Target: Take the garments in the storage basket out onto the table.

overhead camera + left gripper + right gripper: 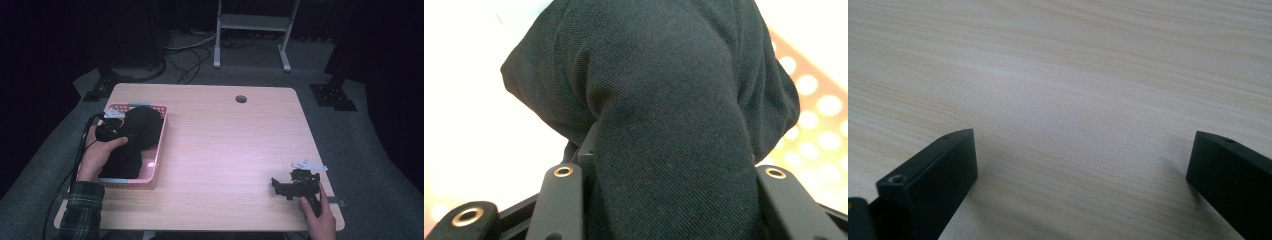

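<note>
Left gripper [120,131] clamps black cloth [664,100] over pink basket [159,150].

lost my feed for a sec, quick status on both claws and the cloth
Left claw shut on bunched black fabric cloth, over pink plastic perforated basket. Right claw open, empty, low over bare light wooden table. Nothing in the way.

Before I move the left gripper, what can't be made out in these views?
- Basket floor, high view: covered by black cloth.
- Left gripper jaw tips, left gripper view: buried in cloth.
- Basket wall, left gripper view: washed out by glare.
- Right gripper, high view: too small and dark.
</note>
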`<state>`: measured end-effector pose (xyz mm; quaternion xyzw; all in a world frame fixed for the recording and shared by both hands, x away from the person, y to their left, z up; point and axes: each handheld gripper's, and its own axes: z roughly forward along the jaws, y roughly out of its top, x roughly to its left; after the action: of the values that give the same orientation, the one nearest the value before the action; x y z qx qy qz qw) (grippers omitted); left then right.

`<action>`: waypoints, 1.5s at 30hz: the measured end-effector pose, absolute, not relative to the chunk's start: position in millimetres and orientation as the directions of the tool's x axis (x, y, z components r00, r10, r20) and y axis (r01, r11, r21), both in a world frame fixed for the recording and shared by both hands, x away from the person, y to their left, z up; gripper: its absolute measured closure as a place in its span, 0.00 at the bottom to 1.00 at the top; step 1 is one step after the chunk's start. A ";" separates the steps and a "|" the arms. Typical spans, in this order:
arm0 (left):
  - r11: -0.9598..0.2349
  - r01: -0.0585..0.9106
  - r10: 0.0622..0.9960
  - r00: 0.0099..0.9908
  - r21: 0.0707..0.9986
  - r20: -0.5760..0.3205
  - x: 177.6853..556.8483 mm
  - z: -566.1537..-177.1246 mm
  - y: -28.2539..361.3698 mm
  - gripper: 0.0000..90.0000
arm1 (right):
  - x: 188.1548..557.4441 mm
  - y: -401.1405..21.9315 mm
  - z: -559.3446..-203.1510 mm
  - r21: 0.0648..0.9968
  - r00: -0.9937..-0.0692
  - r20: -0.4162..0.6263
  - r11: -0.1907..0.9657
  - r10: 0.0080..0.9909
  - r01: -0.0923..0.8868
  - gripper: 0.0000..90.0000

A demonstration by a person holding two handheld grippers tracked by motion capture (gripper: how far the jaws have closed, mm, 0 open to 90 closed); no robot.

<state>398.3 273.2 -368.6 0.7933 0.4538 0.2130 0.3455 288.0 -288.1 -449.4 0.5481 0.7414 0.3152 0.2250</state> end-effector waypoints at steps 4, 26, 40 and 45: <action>-0.332 0.538 0.870 0.493 0.775 0.031 395.5 -361.0 273.6 0.58 | 288.0 -288.1 -449.4 0.714 -0.298 0.012 0.201 0.954 0.671 0.00; -0.212 0.316 0.878 0.477 0.925 0.038 374.2 -317.9 267.3 0.58 | 287.9 -288.1 -449.4 0.714 -0.298 0.012 0.201 0.954 0.671 0.00; -0.131 0.134 0.902 0.426 0.982 0.063 354.9 -292.6 266.9 0.58 | 287.9 -288.1 -449.4 0.714 -0.298 0.012 0.201 0.955 0.671 0.00; -0.105 0.058 0.909 0.410 0.993 0.072 348.0 -286.0 266.8 0.58 | 288.0 -288.2 -449.5 0.715 -0.299 0.011 0.201 0.954 0.670 0.00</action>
<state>348.0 266.8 -286.0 0.6347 0.3812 0.3871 0.5496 288.0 -288.2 -449.5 0.5476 0.7415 0.3154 0.2255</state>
